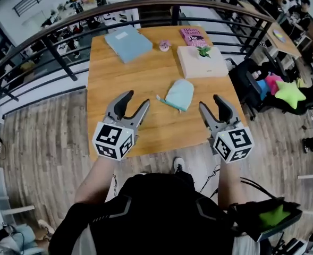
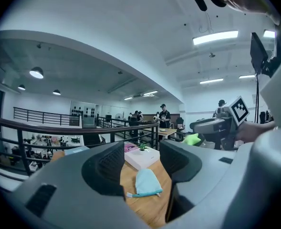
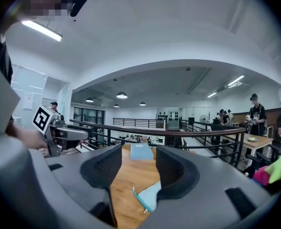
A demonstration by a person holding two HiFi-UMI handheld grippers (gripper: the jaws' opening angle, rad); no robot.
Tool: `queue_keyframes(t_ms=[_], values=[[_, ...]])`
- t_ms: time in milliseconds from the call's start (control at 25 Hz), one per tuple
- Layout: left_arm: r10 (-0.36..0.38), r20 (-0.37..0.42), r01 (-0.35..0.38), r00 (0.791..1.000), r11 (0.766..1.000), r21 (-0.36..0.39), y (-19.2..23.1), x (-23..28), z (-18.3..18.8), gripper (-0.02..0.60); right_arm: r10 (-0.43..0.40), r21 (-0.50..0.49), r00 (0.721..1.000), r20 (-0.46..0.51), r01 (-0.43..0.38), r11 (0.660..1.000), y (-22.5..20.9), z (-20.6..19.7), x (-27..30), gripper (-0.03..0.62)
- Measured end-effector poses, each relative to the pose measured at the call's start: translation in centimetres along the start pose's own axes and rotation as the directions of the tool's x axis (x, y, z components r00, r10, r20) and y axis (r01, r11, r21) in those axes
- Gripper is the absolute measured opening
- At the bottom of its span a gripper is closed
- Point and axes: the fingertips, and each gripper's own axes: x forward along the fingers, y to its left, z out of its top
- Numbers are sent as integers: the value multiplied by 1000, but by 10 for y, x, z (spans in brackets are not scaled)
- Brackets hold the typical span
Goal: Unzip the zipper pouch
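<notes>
Left tongs [image 1: 137, 100] and right tongs [image 1: 210, 102] are hovering over the near edge of the table [image 1: 145, 73]. Both are standing with jaws apart, gripping nothing. Pale blue zipper pouch [image 1: 179, 94] is lying flat on the table between and just beyond them, untouched, its zipper edge facing the left tongs.

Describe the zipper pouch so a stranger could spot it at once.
Start at the wooden table. Near its middle, in front of the white box, lies the zipper pouch. It is the only soft, rounded, pale turquoise thing there; the blue folder further back is flat and rectangular.
</notes>
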Motion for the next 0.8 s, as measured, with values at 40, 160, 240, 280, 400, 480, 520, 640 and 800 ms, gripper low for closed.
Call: queue_keyframes(t_ms=[40,160,240,280,400,480,520,640,800], values=[[15,1,-15,1000,1000,-1,-1,6,2,247,22,-4,1000,3,-22,1000,-7,1,6,233],[50,0,-50,999,999,-10,-4,24,4,247,78,-24,997,6,-78,997,-27,5,24,233],[61,-10,-61,998,998,-18,-7,34,2,247,108,-27,994,5,-107,994,-39,6,35,232],[68,-17,-68,998,997,-21,-8,39,0,247,121,-27,993,3,-121,992,-44,5,39,229],[99,-35,-100,994,994,-31,-10,49,-8,246,162,-28,987,-15,-162,986,-57,-1,50,229],[119,-47,-121,992,992,-38,-10,55,-15,241,191,-27,981,-29,-192,981,-63,-9,57,227],[128,-54,-130,990,991,-39,-11,58,-18,240,206,-28,978,-37,-207,978,-65,-14,62,227],[146,-69,-149,987,988,-39,-12,68,-30,238,242,-35,968,-66,-245,969,-71,-30,76,224],[162,-106,-169,981,984,-59,-13,80,-55,238,286,-26,950,-127,-291,956,-77,-61,92,222]])
